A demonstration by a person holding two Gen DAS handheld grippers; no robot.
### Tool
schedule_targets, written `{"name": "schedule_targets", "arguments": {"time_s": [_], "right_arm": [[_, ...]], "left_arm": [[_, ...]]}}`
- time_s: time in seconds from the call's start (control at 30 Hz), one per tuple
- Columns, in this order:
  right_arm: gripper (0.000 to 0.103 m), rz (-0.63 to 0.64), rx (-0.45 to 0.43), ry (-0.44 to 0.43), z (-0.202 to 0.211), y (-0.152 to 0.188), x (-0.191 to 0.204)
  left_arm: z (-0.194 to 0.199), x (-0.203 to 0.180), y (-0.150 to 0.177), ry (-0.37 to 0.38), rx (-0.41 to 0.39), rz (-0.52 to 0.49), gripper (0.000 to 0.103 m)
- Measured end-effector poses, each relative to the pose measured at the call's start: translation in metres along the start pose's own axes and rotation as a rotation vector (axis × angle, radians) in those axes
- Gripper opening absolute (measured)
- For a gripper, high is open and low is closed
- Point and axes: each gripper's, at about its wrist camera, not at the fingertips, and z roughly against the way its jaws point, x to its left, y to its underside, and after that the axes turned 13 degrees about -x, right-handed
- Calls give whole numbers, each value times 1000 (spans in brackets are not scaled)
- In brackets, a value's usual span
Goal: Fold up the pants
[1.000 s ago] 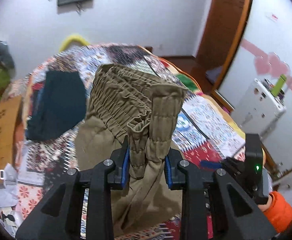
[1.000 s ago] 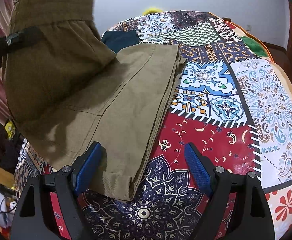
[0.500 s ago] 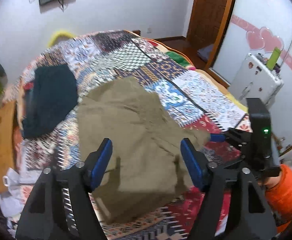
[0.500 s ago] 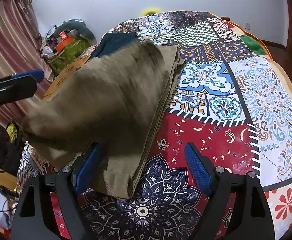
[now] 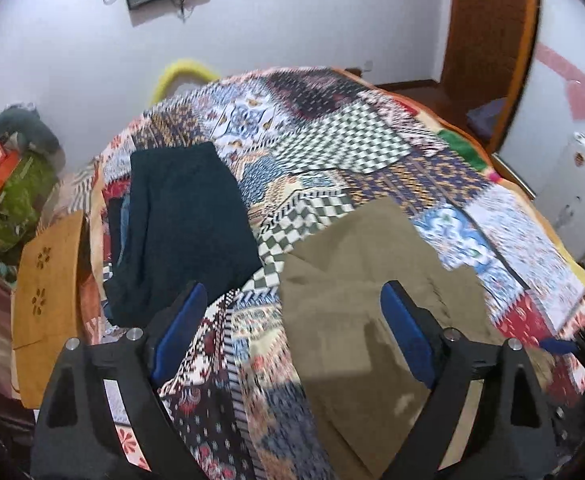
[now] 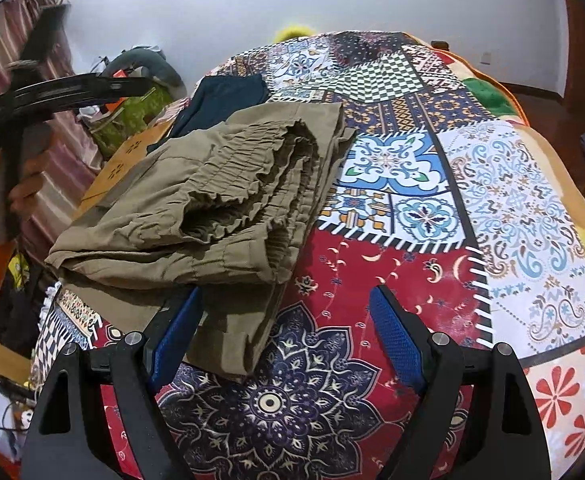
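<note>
The olive-khaki pants [image 6: 228, 200] lie folded on the patchwork quilt [image 6: 492, 208], with the gathered waistband on top, toward the right edge of the stack. They also show in the left wrist view [image 5: 372, 300]. My left gripper [image 5: 292, 336] is open and empty, raised above the bed over the pants' left edge; it also shows at the left of the right wrist view [image 6: 68, 88], held high. My right gripper [image 6: 284, 336] is open and empty, low over the quilt at the near end of the pants, with its left finger [image 6: 172, 336] beside the hem.
A folded dark teal garment [image 5: 184, 224] lies on the quilt beyond the pants to the left. A wooden panel [image 5: 48, 292] and a green bag [image 5: 12, 204] stand off the bed's left side. A white appliance [image 5: 580, 192] stands at the right.
My left gripper opened and let go of the waistband, which dropped onto the lower half of the pants. The left gripper then rose and drew back. The right gripper stayed in place.
</note>
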Motion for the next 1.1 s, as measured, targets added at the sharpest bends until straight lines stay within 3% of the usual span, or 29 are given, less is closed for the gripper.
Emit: {"name": "schedule_targets", "arguments": {"time_s": [0.23, 0.43, 0.53, 0.67, 0.83, 0.9, 1.1], "right_arm": [[82, -50, -4, 35, 2, 1, -13], [82, -42, 10, 78, 2, 0, -25], [82, -45, 4, 98, 5, -4, -32], [82, -38, -17, 119, 13, -8, -35], [82, -37, -56, 126, 28, -14, -36], [82, -27, -71, 123, 33, -17, -33], [82, 19, -111, 96, 44, -24, -15]], "left_arm": [[-93, 14, 5, -51, 152, 26, 89], [-134, 4, 38, -82, 279, -79, 90], [-121, 3, 52, -61, 260, -117, 90], [-93, 8, 70, -90, 240, -152, 91], [-52, 27, 94, -114, 254, -51, 92], [-34, 33, 105, -133, 249, -16, 98], [25, 35, 134, -107, 224, 63, 98]]}}
